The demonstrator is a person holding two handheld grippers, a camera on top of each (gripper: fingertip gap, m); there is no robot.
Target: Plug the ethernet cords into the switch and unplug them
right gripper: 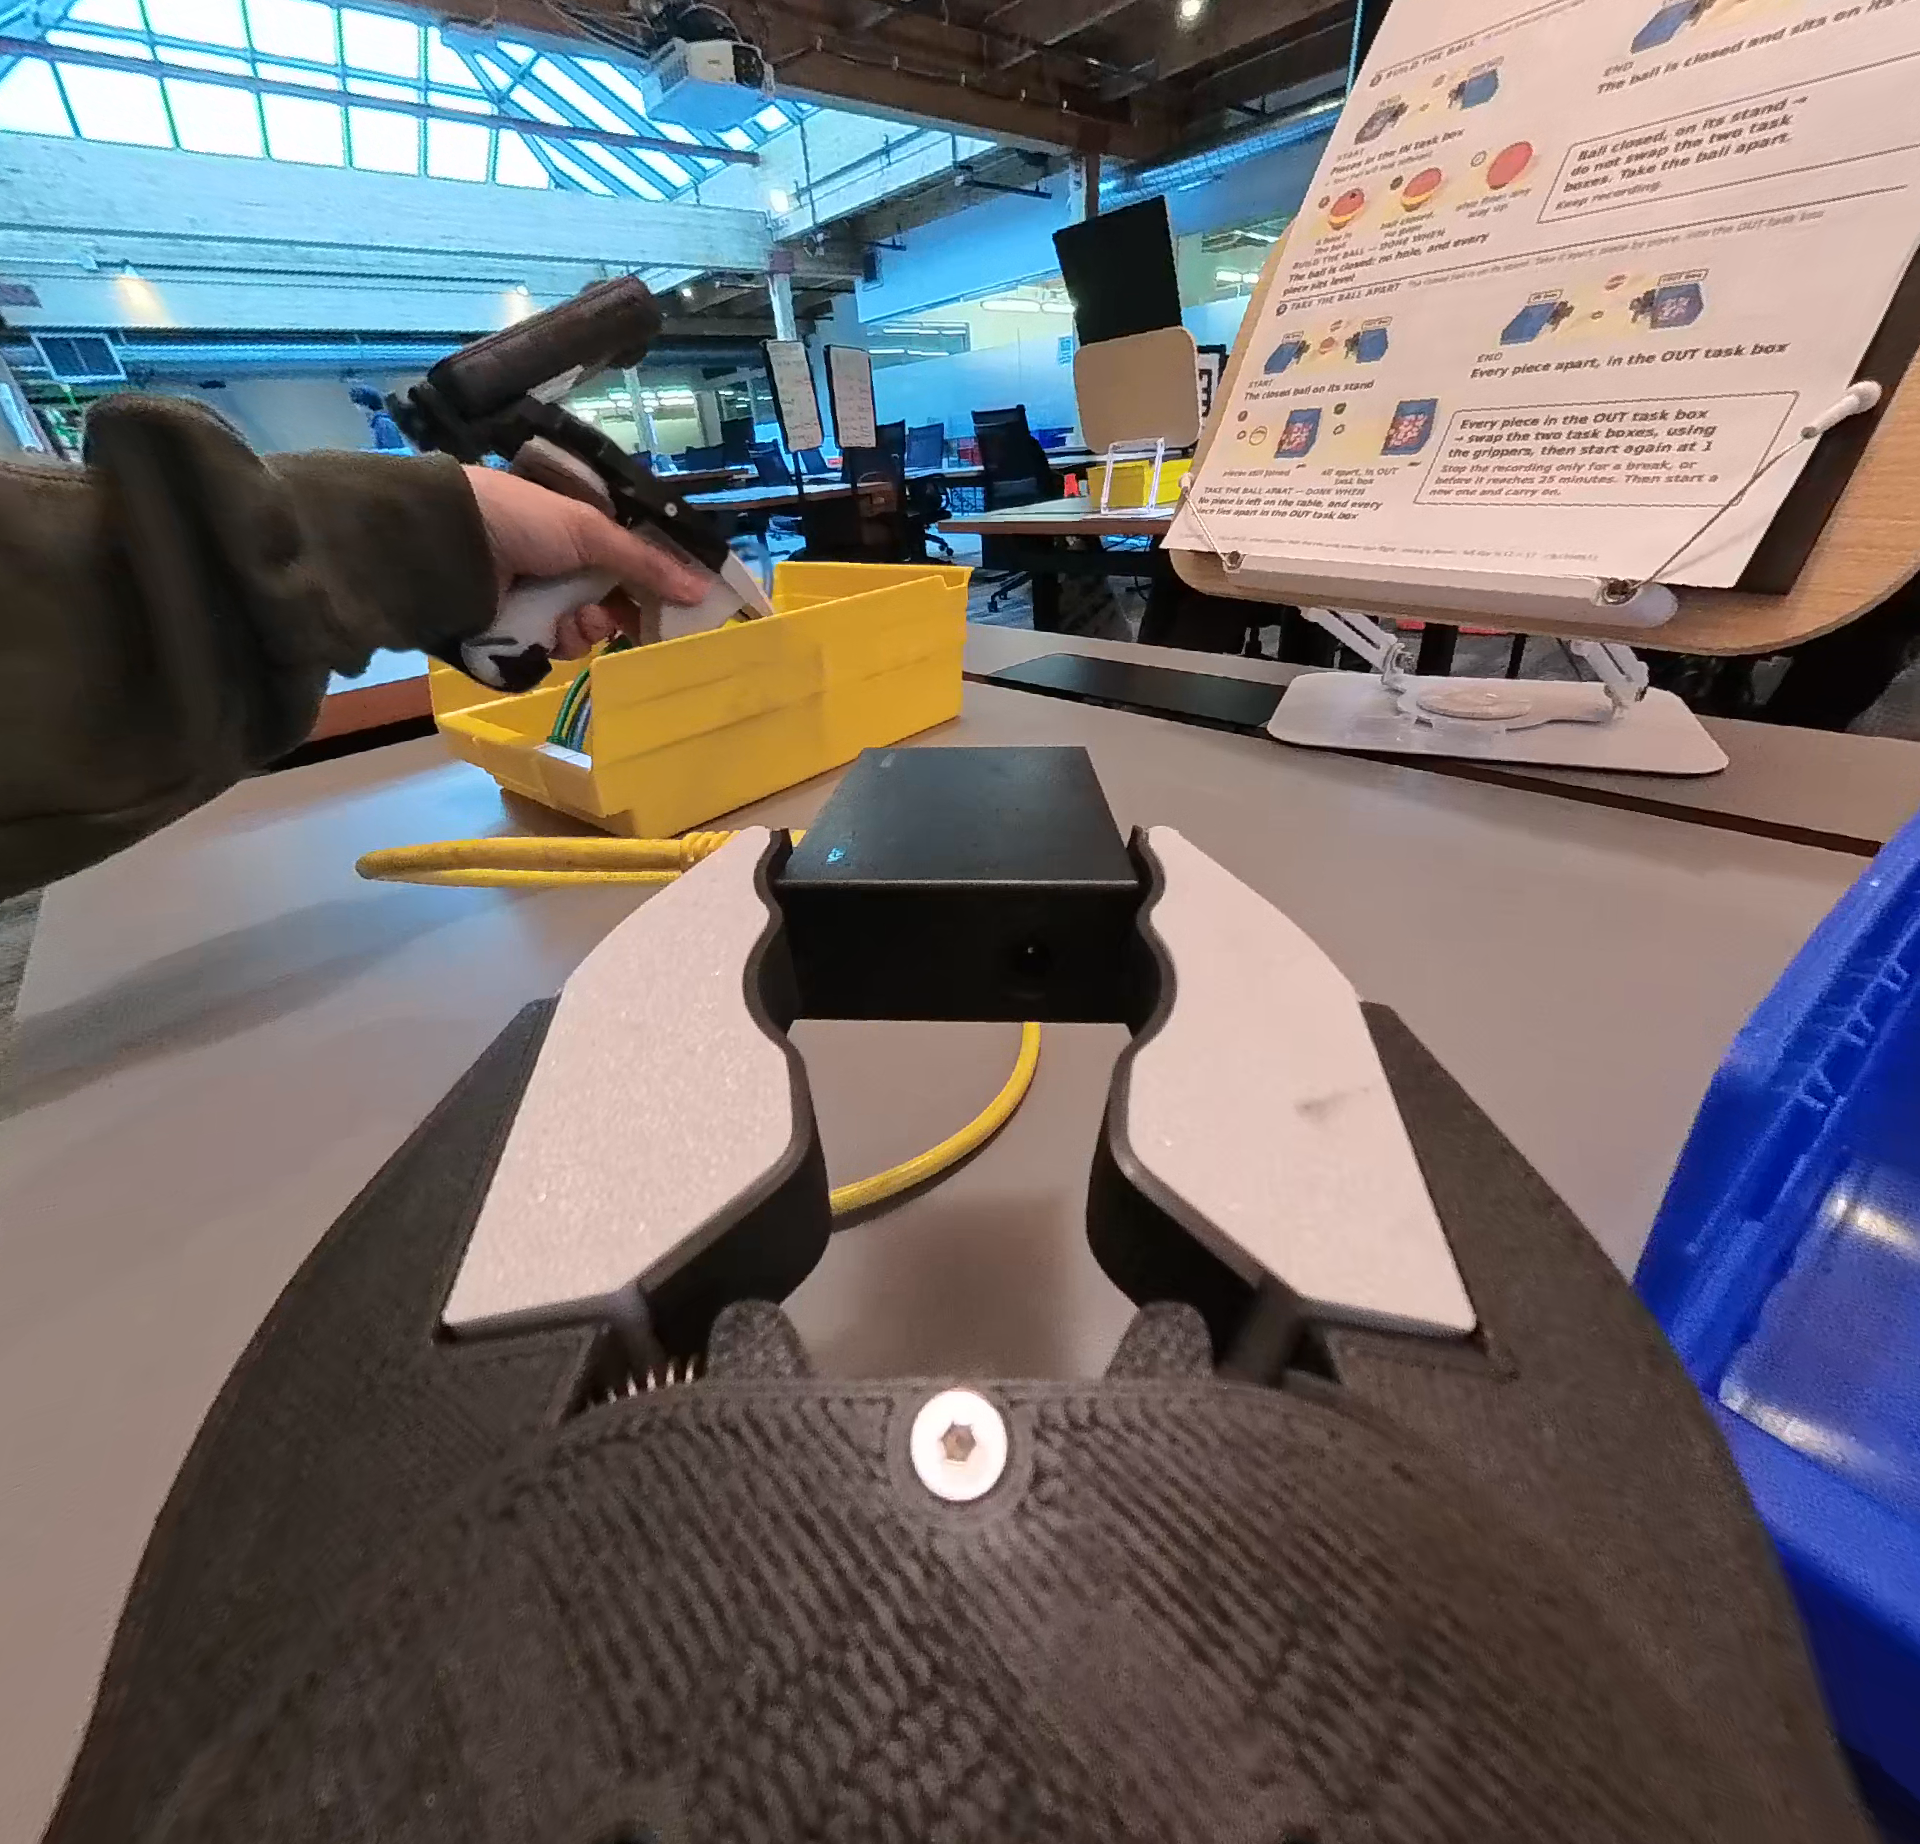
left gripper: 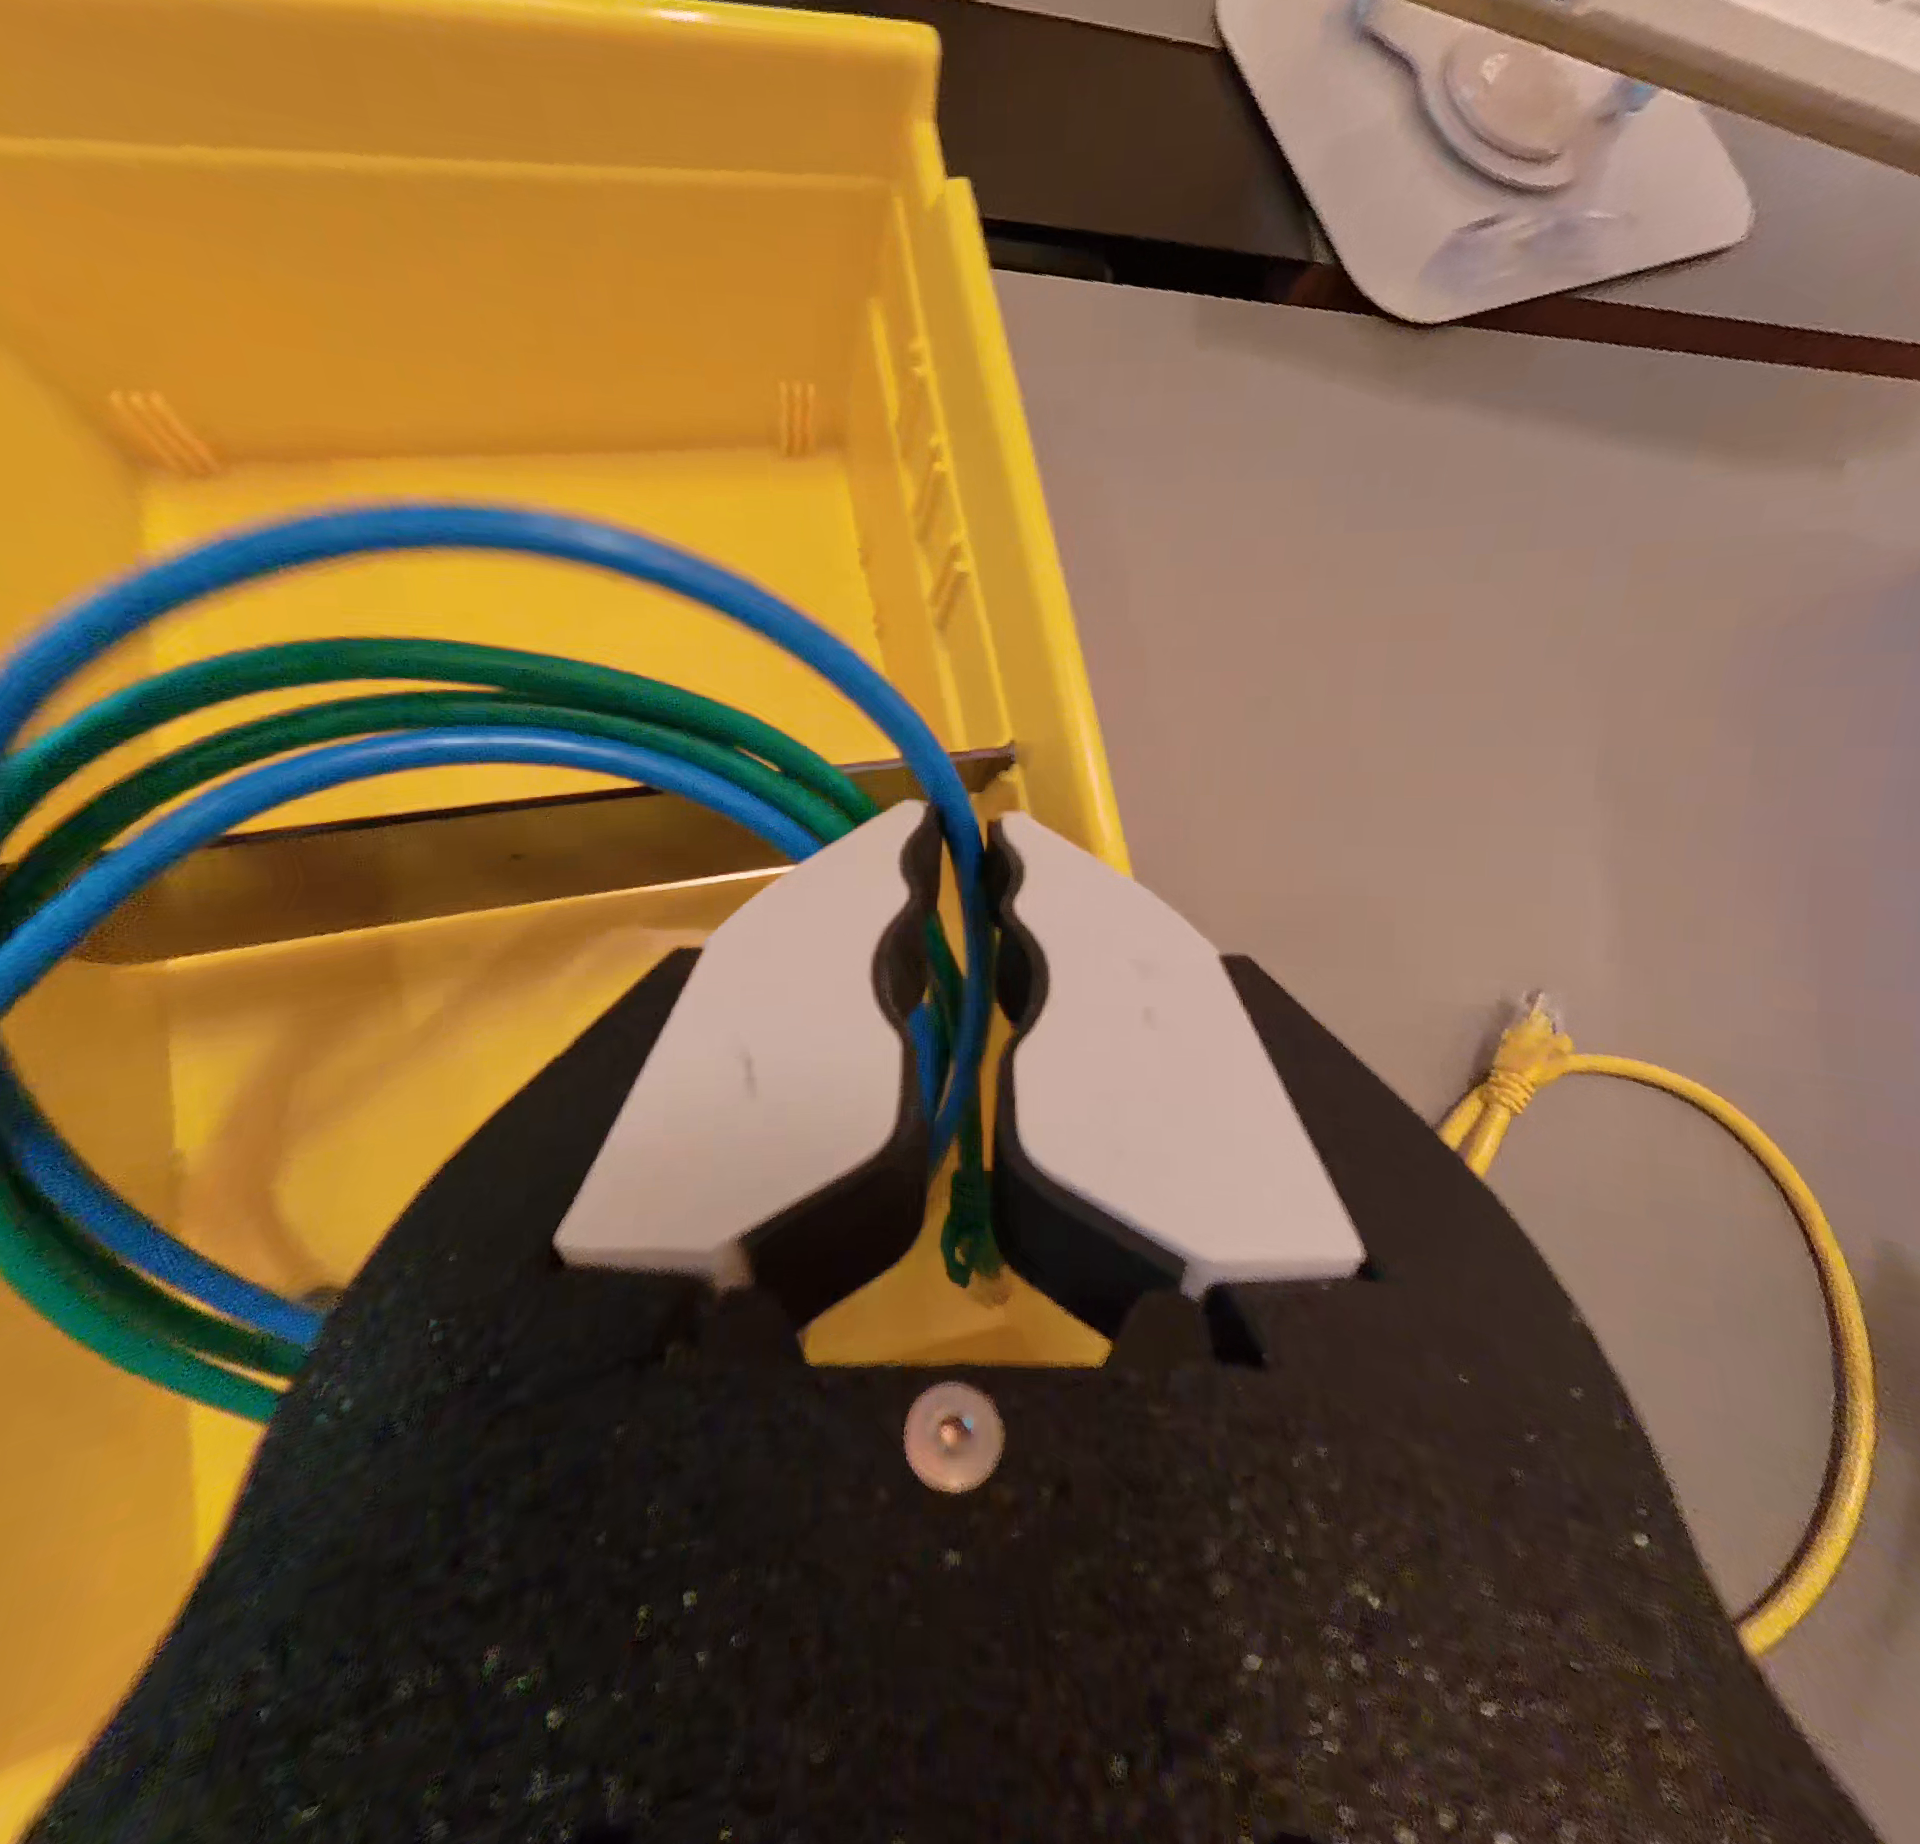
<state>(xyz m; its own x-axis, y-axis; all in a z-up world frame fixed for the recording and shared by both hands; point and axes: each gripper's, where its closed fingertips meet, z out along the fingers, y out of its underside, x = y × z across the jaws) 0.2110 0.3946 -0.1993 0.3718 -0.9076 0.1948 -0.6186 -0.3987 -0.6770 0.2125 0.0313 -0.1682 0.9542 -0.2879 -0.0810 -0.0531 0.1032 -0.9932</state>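
My left gripper (left gripper: 961, 838) is shut on looped blue cord (left gripper: 582, 547) and green cord (left gripper: 436, 656), holding them over the yellow bin (left gripper: 468, 267). A yellow ethernet cord (left gripper: 1787, 1223) lies coiled on the grey table to the right. My right gripper (right gripper: 956, 849) is shut on the black switch (right gripper: 961, 859), its fingers on either side of the box, just above the table. The yellow cord (right gripper: 520, 859) runs under and past the switch. In the right wrist view the left gripper (right gripper: 717, 599) shows over the yellow bin (right gripper: 769, 693), held by a hand.
A blue bin (right gripper: 1808, 1171) stands close on the right. A wooden stand with an instruction sheet (right gripper: 1579, 267) sits on a white base (right gripper: 1496, 724) at the back right; the base also shows in the left wrist view (left gripper: 1475, 163). A dark divider (left gripper: 416, 869) crosses the yellow bin.
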